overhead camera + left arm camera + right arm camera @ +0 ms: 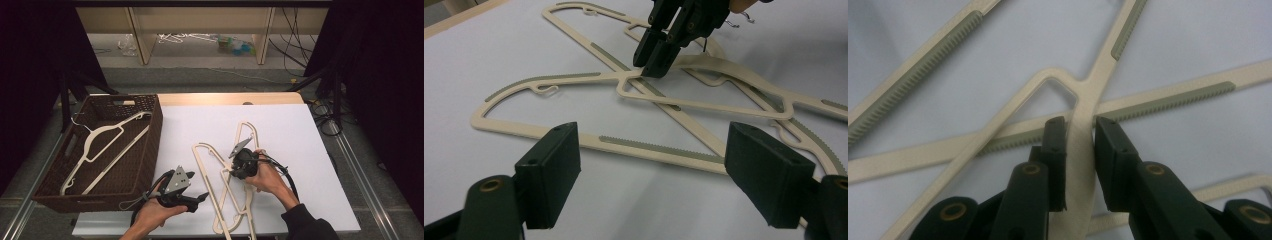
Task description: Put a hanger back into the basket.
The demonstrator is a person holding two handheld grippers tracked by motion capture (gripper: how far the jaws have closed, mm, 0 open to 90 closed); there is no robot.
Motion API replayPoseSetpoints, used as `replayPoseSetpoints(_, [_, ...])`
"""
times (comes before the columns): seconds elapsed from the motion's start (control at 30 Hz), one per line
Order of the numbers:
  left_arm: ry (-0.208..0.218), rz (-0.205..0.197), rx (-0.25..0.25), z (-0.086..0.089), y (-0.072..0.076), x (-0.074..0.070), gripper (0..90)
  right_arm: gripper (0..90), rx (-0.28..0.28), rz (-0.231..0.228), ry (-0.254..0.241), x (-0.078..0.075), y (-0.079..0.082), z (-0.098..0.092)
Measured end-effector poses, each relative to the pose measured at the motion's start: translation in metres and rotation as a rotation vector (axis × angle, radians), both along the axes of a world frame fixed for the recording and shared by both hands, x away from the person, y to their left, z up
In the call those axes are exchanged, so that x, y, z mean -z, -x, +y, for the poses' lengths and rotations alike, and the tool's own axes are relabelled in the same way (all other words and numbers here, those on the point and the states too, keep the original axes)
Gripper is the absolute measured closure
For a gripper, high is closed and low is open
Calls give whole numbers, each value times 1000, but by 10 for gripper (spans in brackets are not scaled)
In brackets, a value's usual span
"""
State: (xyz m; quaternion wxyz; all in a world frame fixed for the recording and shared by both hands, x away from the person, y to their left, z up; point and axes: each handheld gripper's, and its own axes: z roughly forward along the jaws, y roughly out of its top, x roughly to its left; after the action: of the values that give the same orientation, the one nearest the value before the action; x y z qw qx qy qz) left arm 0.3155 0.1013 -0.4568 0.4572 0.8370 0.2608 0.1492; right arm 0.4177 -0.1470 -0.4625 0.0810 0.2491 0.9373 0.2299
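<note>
Cream plastic hangers [218, 202] with grey ribbed strips lie crossed on the white table. My right gripper [234, 170] is shut on one hanger [1087, 97], its two black jaws pinching the flat neck just below the fork of the shoulders. The left gripper view shows the same grip [653, 67] from across the table, low over the crossing point. My left gripper [202, 196] hovers near the table's front edge, left of the hangers, with its jaws [649, 165] wide open and nothing between them.
A dark woven basket [156, 135] stands at the table's left edge with one cream hanger [100, 145] lying in it. White tabletop [290, 130] extends to the right and back. Shelves and cables stand beyond the far edge.
</note>
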Motion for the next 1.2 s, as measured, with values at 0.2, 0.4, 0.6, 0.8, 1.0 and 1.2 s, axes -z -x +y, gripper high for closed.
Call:
replayPoseSetpoints(0.2, [1, -7, -19, 3, 1, 0, 223, 679, 58, -26, -16, -7, 3, -3])
replayPoseSetpoints(0.4, [8, -3, -23, 6, 2, -1, 223, 560, 188, -20, -63, -31, 34, -15])
replayPoseSetpoints(0.6, [-9, -21, -18, 10, 3, -4, 224, 463, 234, 35, -67, -30, 92, -33])
replayPoseSetpoints(0.8, [5, -18, -32, 10, 4, -4, 225, 462, 231, 87, -23, -19, 124, -38])
replayPoseSetpoints(1.0, [-1, -16, -29, 11, 3, -5, 225, 491, 207, 135, 25, -7, 130, -30])
replayPoseSetpoints(1.2, [7, -15, -34, 10, 3, -4, 224, 517, 189, 122, 69, -1, 132, -26])
